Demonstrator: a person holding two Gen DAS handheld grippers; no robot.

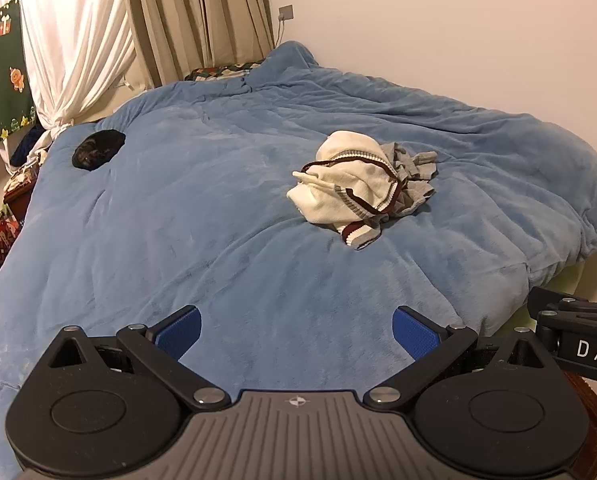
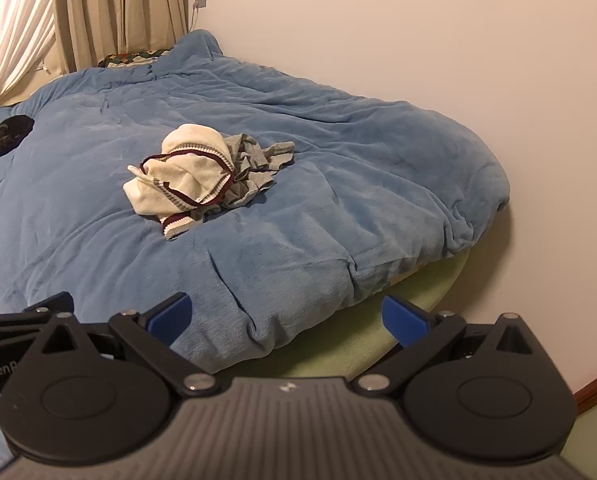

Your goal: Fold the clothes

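Both my left tool [image 1: 296, 330] and right tool [image 2: 285, 320] hang released and empty, well short of the cream sweater [image 1: 350, 184] tangled with grey garment [image 1: 414, 172] mid-frame on the bed [image 1: 178, 220]; one pinch risks lifting both.

Both wrist cams overlook bed [image 1: 178, 240].

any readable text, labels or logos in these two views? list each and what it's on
"DAS", cut off by the frame edge: white letters on the black body of the right gripper, seen in the left wrist view.
"GenR", cut off behind the near gripper's housing: pale letters on the black body of the left gripper, seen in the right wrist view.
Green wall hanging: only pictures, no readable words.
Clothes pile: no print or label visible.
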